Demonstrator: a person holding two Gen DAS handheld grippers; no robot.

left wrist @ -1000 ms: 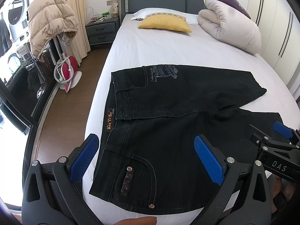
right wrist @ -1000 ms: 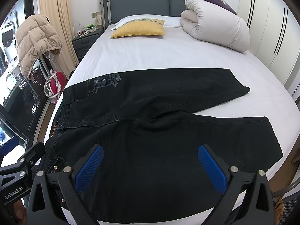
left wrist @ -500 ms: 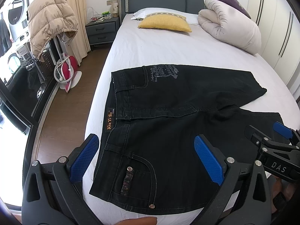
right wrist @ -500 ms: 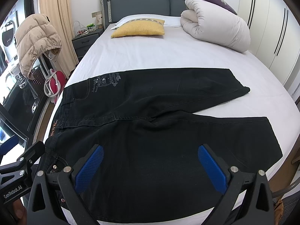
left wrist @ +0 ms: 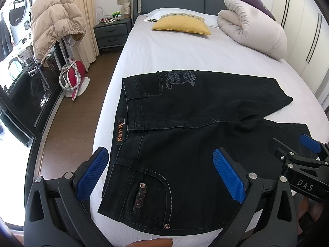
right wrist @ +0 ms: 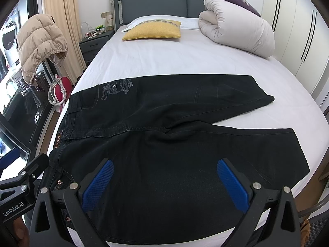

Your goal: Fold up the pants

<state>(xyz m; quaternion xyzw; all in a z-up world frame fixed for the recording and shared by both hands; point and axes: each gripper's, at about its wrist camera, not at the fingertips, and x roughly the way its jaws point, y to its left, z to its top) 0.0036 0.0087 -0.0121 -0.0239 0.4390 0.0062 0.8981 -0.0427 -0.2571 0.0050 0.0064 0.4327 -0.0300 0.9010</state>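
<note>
Black pants [left wrist: 185, 135] lie flat on the white bed [left wrist: 164, 53], waistband to the left, both legs spread to the right. They also show in the right wrist view [right wrist: 174, 135]. My left gripper [left wrist: 160, 175] is open and empty, hovering above the near waist pocket. My right gripper [right wrist: 164, 183] is open and empty, hovering above the near leg. Each gripper appears at the edge of the other's view: the right one in the left wrist view [left wrist: 298, 160], the left one in the right wrist view [right wrist: 22, 177].
A yellow pillow [left wrist: 181, 24] and a rolled white duvet [left wrist: 253, 26] sit at the head of the bed. A nightstand [left wrist: 111, 30], a beige puffer jacket [left wrist: 53, 20] and a red iron [left wrist: 74, 78] stand on the left by the wooden floor.
</note>
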